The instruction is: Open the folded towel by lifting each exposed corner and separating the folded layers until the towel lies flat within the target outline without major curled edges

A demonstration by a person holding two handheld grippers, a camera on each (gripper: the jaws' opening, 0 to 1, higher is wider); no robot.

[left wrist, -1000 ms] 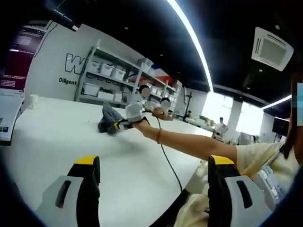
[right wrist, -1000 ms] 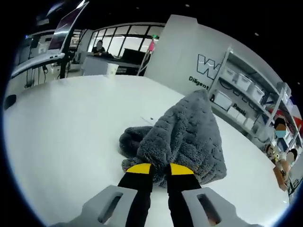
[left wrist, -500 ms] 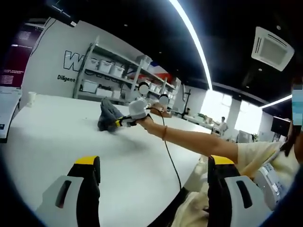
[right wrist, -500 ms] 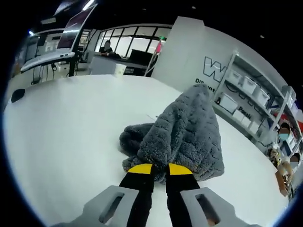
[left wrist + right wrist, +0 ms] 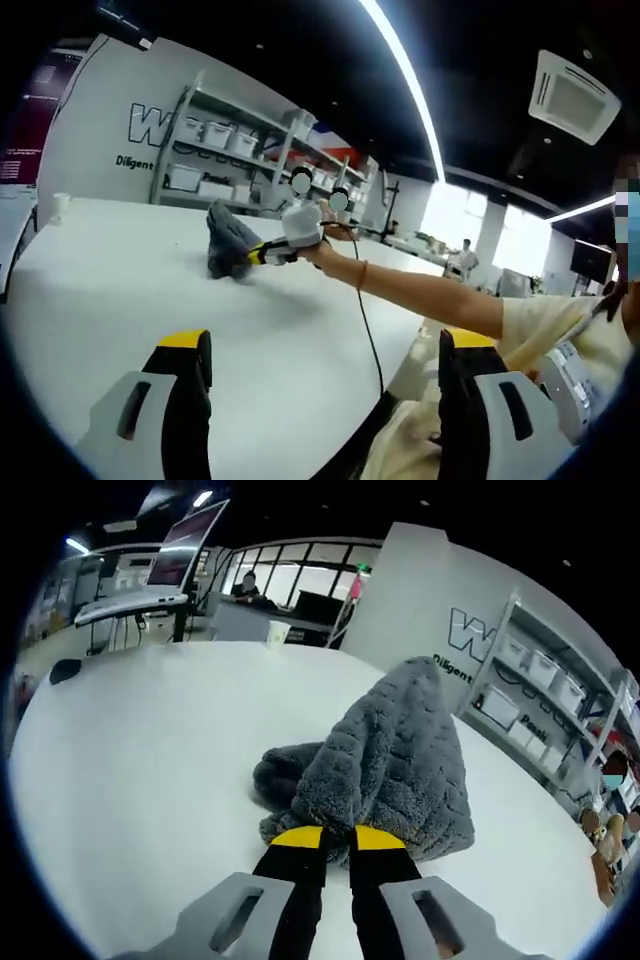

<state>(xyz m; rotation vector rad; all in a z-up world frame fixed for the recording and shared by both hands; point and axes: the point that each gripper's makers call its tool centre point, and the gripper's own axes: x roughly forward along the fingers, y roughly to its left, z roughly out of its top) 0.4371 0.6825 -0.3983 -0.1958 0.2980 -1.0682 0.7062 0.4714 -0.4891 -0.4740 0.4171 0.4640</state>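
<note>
Your white table [image 5: 120, 760] carries the bunched grey towel [image 5: 385, 765], its lower folds resting on the surface; a paper cup [image 5: 277, 634] stands near the far edge.

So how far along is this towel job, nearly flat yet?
Not nearly. Done so far: the right gripper has pinched an edge of the grey towel and holds it up in a peak off the white table. In hand: that lift, with the rest bunched underneath. Left to do: separate the layers and spread it flat. The left gripper is open above the table, holding nothing. I can't see any target outline.
</note>
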